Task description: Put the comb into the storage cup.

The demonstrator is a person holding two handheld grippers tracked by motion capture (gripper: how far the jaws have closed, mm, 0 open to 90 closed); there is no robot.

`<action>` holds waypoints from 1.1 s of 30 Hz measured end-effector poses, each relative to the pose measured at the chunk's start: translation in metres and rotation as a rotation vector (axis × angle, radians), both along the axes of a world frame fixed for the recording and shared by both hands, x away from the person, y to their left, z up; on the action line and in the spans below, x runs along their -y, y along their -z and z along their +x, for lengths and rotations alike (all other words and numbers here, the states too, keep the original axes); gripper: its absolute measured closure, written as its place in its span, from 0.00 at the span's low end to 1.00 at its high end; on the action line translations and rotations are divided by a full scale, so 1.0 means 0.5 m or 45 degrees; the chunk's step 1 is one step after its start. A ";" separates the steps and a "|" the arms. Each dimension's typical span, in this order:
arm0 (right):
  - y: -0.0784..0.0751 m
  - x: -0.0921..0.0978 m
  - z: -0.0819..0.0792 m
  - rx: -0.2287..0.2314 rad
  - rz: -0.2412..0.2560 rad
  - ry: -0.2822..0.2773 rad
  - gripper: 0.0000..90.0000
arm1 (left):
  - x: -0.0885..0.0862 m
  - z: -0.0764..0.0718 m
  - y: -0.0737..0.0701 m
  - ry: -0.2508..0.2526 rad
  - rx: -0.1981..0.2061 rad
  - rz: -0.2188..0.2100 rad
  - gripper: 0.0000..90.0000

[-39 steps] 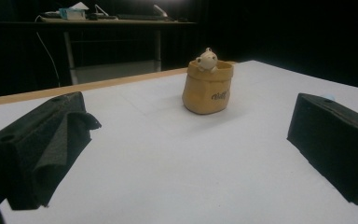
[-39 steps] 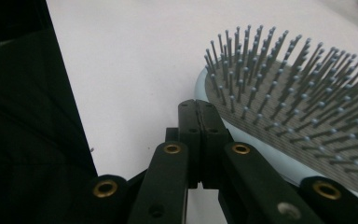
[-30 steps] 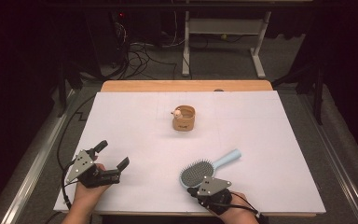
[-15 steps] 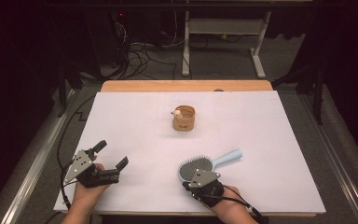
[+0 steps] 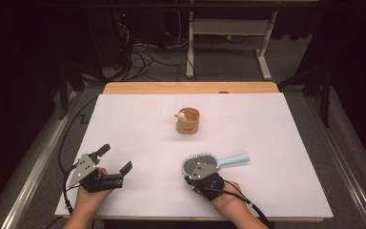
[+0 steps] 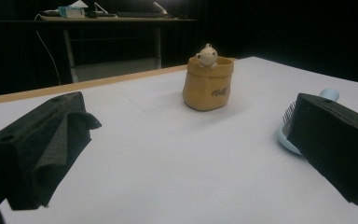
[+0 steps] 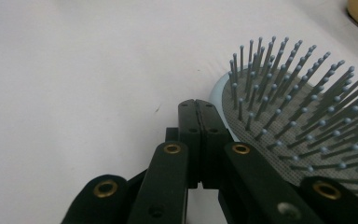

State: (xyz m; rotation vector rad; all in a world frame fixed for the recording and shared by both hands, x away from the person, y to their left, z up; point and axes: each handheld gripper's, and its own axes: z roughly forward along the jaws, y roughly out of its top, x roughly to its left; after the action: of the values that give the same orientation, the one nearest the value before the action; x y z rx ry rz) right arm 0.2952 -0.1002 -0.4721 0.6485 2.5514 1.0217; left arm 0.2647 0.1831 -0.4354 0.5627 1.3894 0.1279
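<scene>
Lying bristles-up on the white table cover [image 5: 276, 143], the pale blue plastic hairbrush with grey bristles [image 5: 205, 162] sits at the near right, its handle pointing away to the right. The right gripper [image 7: 198, 108] rests at the near left edge of the brush head: in the right gripper view its two black jaws are pressed flat together with nothing between them, their tips just beside the brush's blue rim, and whether they touch it cannot be told. The left gripper [image 5: 115, 161] lies well apart on the near left of the table, jaws spread wide and empty. Farther back, near the middle, stands a small tan pouch-shaped cup with a cream figure on its rim [image 5: 188, 120].
</scene>
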 end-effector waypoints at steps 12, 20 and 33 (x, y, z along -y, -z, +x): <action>-0.001 -0.007 0.047 -0.003 -0.007 0.083 1.00 | 0.003 -0.001 0.003 0.013 0.010 0.016 0.00; -0.004 -0.008 0.067 -0.011 -0.013 0.130 1.00 | 0.002 -0.002 0.002 0.011 0.009 0.010 0.00; -0.038 0.031 0.067 -0.010 0.114 0.121 1.00 | -0.001 -0.002 0.001 0.003 0.008 0.001 0.00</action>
State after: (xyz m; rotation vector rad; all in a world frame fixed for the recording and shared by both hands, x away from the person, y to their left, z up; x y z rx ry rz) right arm 0.3288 -0.1157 -0.4533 0.7916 2.4675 1.1072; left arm 0.2636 0.1837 -0.4357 0.5642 1.3825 0.1284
